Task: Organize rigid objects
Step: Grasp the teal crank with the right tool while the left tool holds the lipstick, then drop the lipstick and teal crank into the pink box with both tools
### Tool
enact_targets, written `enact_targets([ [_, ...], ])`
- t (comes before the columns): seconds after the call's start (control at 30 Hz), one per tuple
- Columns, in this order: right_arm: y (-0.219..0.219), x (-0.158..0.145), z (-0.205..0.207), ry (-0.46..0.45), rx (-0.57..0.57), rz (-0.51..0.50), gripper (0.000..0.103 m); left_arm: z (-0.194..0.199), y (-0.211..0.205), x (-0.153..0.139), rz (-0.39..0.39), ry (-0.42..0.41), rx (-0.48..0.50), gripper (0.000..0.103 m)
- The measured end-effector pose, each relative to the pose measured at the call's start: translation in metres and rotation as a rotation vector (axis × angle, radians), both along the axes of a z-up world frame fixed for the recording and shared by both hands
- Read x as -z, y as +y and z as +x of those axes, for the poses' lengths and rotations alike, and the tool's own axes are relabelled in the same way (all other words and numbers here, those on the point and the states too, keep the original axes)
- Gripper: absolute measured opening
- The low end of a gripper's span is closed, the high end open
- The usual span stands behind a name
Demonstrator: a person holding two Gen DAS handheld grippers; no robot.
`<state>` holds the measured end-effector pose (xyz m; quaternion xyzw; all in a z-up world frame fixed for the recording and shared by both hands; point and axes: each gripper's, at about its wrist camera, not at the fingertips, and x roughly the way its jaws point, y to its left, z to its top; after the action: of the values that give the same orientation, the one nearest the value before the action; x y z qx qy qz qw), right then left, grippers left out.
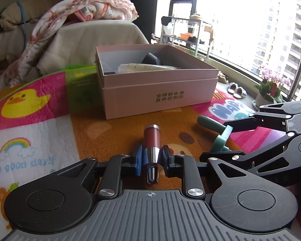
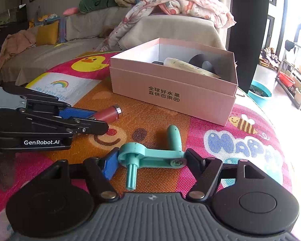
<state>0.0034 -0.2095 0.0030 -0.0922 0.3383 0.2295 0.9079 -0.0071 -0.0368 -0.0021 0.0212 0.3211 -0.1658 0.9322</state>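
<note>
My left gripper (image 1: 152, 157) is shut on a red and chrome tube (image 1: 152, 140) that lies low over the play mat; it also shows in the right wrist view (image 2: 108, 115). My right gripper (image 2: 151, 158) has its pads against both ends of a teal plastic crank handle (image 2: 150, 155), which rests on the mat; the handle also shows in the left wrist view (image 1: 220, 132). A pink cardboard box (image 1: 160, 98), open on top, stands just beyond both grippers and holds a cream tube (image 2: 188, 66) and a dark round object (image 2: 200, 61).
A colourful play mat (image 1: 40, 108) covers the floor. A covered sofa (image 2: 74, 32) with a blanket (image 1: 86, 10) stands behind the box. Slippers (image 1: 236, 90) and a potted orchid (image 1: 271, 88) sit by the window at right. A teal basin (image 2: 259, 92) lies right of the box.
</note>
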Motion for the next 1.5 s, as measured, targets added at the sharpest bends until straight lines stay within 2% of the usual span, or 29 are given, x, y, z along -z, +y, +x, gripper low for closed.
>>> enact_targets([
  [0.2,-0.003,-0.005,-0.004,0.024,0.01,-0.004,0.071,-0.01,-0.009,-0.003,0.049,-0.001,0.031,0.024],
  [0.33,-0.011,-0.011,-0.023,-0.002,0.001,-0.017,0.071,-0.029,-0.013,-0.008,0.033,0.003,0.085,0.024],
  [0.53,-0.027,-0.033,-0.036,-0.063,0.023,0.008,0.07,-0.036,-0.015,-0.03,0.01,-0.059,0.099,0.024],
  [0.67,-0.034,-0.06,-0.033,-0.128,0.047,0.049,0.07,-0.026,-0.011,-0.071,-0.006,-0.162,0.087,0.024],
  [0.83,-0.032,-0.114,-0.016,-0.279,0.055,0.067,0.07,0.013,-0.007,-0.154,0.012,-0.387,0.051,0.024],
  [0.9,-0.027,-0.136,-0.001,-0.341,0.073,0.064,0.07,0.049,-0.004,-0.174,-0.026,-0.383,0.046,0.024],
  [0.93,-0.023,-0.144,0.009,-0.359,0.081,0.057,0.07,0.068,0.0,-0.179,-0.072,-0.37,0.041,0.024],
  [1.0,-0.012,-0.153,0.03,-0.38,0.084,0.039,0.07,0.107,0.006,-0.179,-0.127,-0.331,0.015,0.024],
  [1.1,0.004,-0.148,0.061,-0.352,0.092,0.002,0.07,0.152,0.005,-0.159,-0.079,-0.268,-0.028,0.024],
  [1.17,0.013,-0.135,0.079,-0.296,0.091,-0.008,0.07,0.174,0.005,-0.137,-0.081,-0.205,-0.029,0.024],
  [1.27,0.021,-0.108,0.099,-0.242,0.079,-0.005,0.07,0.205,0.003,-0.1,-0.076,-0.041,-0.02,0.024],
  [1.3,0.024,-0.099,0.104,-0.225,0.061,0.0,0.071,0.211,0.005,-0.087,-0.072,-0.016,-0.027,0.024],
  [1.4,0.033,-0.075,0.111,-0.179,0.061,-0.033,0.077,0.21,0.009,-0.07,-0.074,-0.05,-0.031,0.024],
  [1.5,0.034,-0.062,0.1,-0.185,0.064,-0.047,0.08,0.199,0.021,-0.073,-0.134,-0.065,-0.017,0.024],
])
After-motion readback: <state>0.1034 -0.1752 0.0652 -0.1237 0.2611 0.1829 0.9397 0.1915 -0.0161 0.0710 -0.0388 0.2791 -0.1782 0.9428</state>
